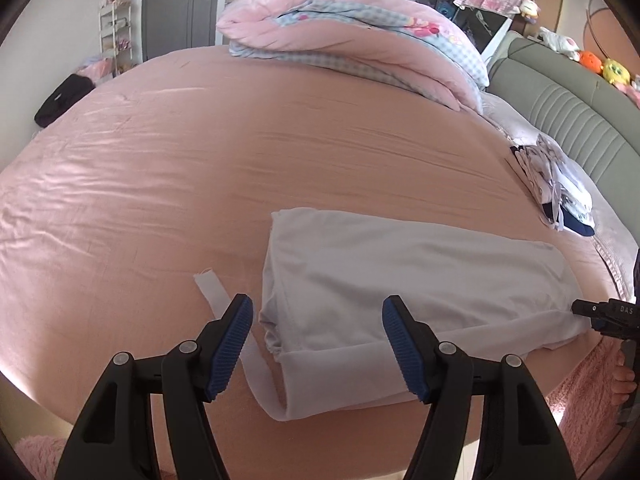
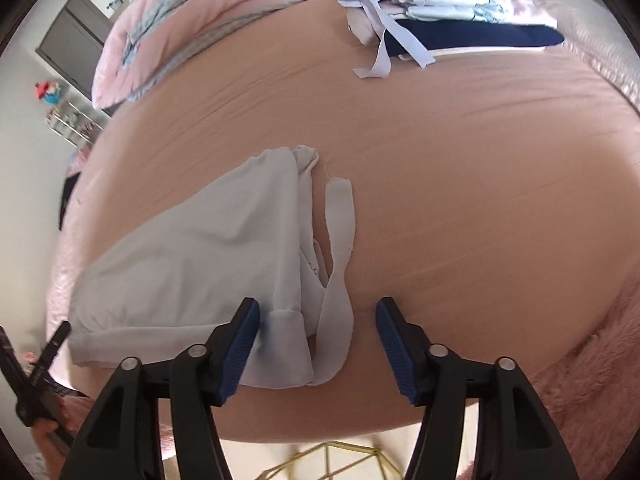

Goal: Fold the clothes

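A pale grey folded garment (image 1: pixel 400 280) lies on the pink bed sheet (image 1: pixel 200 160), near the front edge of the bed, with its loose strap (image 2: pixel 340 248) lying beside it. The left gripper (image 1: pixel 316 344) hovers over one end with its jaws apart and nothing between the pads. The right gripper (image 2: pixel 316 344) also has its jaws apart, above the strap end, gripping nothing.

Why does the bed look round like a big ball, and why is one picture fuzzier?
Left wrist view: the fisheye lens bulges the flat pink bed; picture fairly sharp, daylight sheen on its left side. Right wrist view: same bulge, but smeary blur, worst on the stacked clothes at the top; the grey garment looks soft too.
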The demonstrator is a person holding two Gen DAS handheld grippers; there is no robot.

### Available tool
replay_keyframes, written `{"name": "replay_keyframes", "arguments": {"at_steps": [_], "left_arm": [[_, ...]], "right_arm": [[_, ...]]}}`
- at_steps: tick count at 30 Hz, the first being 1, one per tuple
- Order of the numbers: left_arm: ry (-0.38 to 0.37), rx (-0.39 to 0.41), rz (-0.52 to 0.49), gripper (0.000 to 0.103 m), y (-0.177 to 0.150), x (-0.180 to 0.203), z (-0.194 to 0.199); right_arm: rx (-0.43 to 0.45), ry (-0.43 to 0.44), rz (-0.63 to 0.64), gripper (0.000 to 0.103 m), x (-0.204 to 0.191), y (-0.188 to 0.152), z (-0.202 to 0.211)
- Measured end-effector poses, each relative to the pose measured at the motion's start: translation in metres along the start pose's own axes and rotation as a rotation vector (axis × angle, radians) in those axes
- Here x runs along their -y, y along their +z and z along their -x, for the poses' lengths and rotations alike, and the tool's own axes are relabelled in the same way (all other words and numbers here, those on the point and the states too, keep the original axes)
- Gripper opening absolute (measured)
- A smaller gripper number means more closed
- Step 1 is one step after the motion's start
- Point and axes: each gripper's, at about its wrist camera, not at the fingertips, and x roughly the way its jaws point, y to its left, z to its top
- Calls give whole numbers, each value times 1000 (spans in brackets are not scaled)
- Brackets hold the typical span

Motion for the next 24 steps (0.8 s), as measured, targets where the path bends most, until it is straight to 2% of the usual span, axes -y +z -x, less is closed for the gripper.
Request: {"name": "replay_keyframes", "arguments": {"at_steps": [1, 4, 5, 6, 7, 10, 11, 12, 15, 18, 21, 24], "left_arm": [[-3, 0, 8, 65, -1, -2, 1], [-1, 4, 0, 65, -3, 1, 1], [1, 4, -8, 65, -3, 2, 1], [1, 4, -14, 65, -2, 3, 0], [0, 3, -21, 65, -1, 4, -1], [15, 13, -34, 65, -7, 2, 5], [18, 17, -34, 65, -7, 2, 5], [18, 20, -31, 65, -7, 1, 6], [25, 28, -21, 65, -6, -4, 8], [28, 39, 2, 65, -4, -11, 10], [26, 45, 26, 65, -2, -17, 10], [21, 54, 42, 65, 0, -21, 12]], "right_arm": [[-4, 15, -2, 66, 0, 1, -1], [-43, 159, -38, 65, -5, 1, -5], [-55, 168, -45, 64, -7, 2, -9], [-47, 135, -35, 61, -11, 0, -11], [-34, 95, -20, 50, -15, -1, -13], [11, 37, -16, 40, -18, 3, -18], [17, 29, 4, 25, -23, 3, -15], [23, 21, 23, 19, -28, 3, -12], [46, -5, 84, 18, -43, 3, -2], [117, 8, 150, 18, -63, 9, 18], [197, -23, 327, 17, -106, 8, 39], [241, -5, 510, 17, -153, 4, 49]]}}
